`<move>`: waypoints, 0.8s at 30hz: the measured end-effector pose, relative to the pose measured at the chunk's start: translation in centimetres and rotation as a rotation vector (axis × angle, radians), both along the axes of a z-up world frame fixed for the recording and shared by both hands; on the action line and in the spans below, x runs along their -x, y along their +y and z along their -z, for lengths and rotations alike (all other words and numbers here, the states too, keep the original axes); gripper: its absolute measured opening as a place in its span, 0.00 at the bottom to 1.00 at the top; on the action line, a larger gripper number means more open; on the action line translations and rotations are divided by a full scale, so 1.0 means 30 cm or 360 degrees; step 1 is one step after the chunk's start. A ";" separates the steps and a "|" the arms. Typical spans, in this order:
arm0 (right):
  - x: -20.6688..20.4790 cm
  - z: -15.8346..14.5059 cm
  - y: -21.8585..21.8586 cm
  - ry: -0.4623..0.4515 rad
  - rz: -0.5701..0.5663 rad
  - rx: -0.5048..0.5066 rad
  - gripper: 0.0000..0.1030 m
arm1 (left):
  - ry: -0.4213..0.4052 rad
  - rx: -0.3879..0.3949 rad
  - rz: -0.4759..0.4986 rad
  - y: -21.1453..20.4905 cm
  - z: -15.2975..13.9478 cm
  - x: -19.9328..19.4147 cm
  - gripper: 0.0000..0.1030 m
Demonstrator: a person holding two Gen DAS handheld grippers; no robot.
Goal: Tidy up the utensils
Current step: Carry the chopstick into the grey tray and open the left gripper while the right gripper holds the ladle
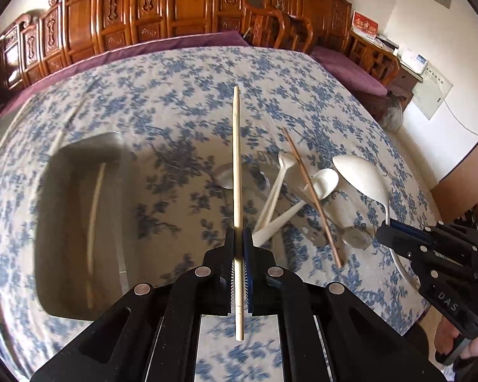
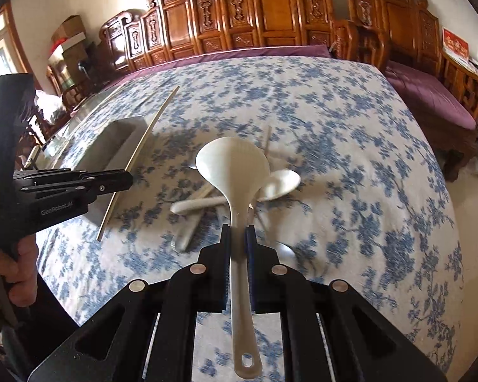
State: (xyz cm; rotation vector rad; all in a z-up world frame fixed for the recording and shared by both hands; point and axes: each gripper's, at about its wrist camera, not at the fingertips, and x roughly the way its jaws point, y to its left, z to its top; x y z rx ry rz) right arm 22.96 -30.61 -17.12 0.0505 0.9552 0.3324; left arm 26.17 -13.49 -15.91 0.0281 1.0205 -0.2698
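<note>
Above the floral tablecloth (image 1: 181, 95), left tool (image 1: 239, 242) clamps a chopstick (image 1: 237, 165), right tool (image 2: 238, 238) a ladle (image 2: 234, 165).

The counter (image 2: 350, 133) wears a matt cloth printed with blue flowers. The pale chopstick (image 1: 237, 172) looks like smooth bare wood; the brown chopstick (image 1: 312, 200) is darker wood. The ladle (image 2: 235, 165) is glossy white plastic. The tray (image 1: 70, 222) is dull grey metal. Each claw is matt black plastic.
</note>
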 end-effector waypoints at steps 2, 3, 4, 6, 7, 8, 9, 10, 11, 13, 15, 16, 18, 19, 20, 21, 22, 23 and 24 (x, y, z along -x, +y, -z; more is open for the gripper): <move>-0.007 -0.019 0.041 -0.0012 -0.0023 0.0001 0.11 | -0.0003 -0.0006 -0.0006 0.041 -0.016 0.004 0.04; -0.010 -0.025 0.057 -0.0016 -0.0032 0.0001 0.11 | -0.0003 -0.0010 -0.0009 0.058 -0.021 0.005 0.04; -0.013 -0.034 0.077 -0.0021 -0.0042 0.0000 0.11 | -0.0005 -0.0017 -0.0012 0.080 -0.027 0.007 0.04; -0.020 -0.050 0.118 -0.0031 -0.0064 -0.0006 0.11 | -0.0010 -0.0025 -0.0023 0.123 -0.038 0.009 0.04; -0.025 -0.056 0.142 -0.0036 -0.0076 -0.0008 0.11 | -0.0013 -0.0030 -0.0027 0.137 -0.042 0.009 0.04; -0.029 -0.061 0.164 -0.0039 -0.0089 -0.0012 0.11 | -0.0016 -0.0036 -0.0031 0.157 -0.045 0.009 0.04; -0.033 -0.065 0.187 -0.0041 -0.0100 -0.0014 0.11 | -0.0019 -0.0042 -0.0036 0.181 -0.048 0.007 0.04; -0.038 -0.067 0.206 -0.0041 -0.0110 -0.0015 0.11 | -0.0021 -0.0049 -0.0040 0.206 -0.050 0.004 0.04; -0.043 -0.067 0.230 -0.0041 -0.0123 -0.0017 0.11 | -0.0020 -0.0054 -0.0042 0.223 -0.050 0.002 0.04; -0.053 -0.065 0.267 -0.0040 -0.0143 -0.0018 0.11 | -0.0013 -0.0070 -0.0047 0.267 -0.048 -0.013 0.04; -0.063 -0.060 0.308 -0.0036 -0.0165 -0.0018 0.11 | -0.0010 -0.0083 -0.0048 0.308 -0.043 -0.031 0.04; -0.064 -0.057 0.327 -0.0035 -0.0174 -0.0017 0.11 | -0.0010 -0.0087 -0.0049 0.319 -0.042 -0.037 0.04; -0.077 -0.052 0.363 -0.0035 -0.0195 -0.0018 0.11 | -0.0009 -0.0092 -0.0048 0.354 -0.035 -0.058 0.04; -0.085 -0.050 0.379 -0.0035 -0.0204 -0.0020 0.11 | -0.0006 -0.0095 -0.0048 0.368 -0.030 -0.066 0.04; -0.092 -0.045 0.389 -0.0034 -0.0210 -0.0024 0.11 | 0.0002 -0.0098 -0.0046 0.387 -0.019 -0.080 0.04; -0.101 -0.041 0.400 -0.0032 -0.0215 -0.0031 0.11 | 0.0011 -0.0102 -0.0043 0.401 -0.008 -0.090 0.04; -0.110 -0.036 0.411 -0.0029 -0.0219 -0.0037 0.11 | 0.0019 -0.0107 -0.0041 0.410 0.004 -0.100 0.04; -0.116 -0.032 0.419 -0.0028 -0.0221 -0.0038 0.11 | 0.0029 -0.0114 -0.0039 0.422 0.019 -0.109 0.04; -0.127 -0.026 0.429 -0.0026 -0.0222 -0.0035 0.11 | 0.0038 -0.0118 -0.0037 0.428 0.031 -0.113 0.04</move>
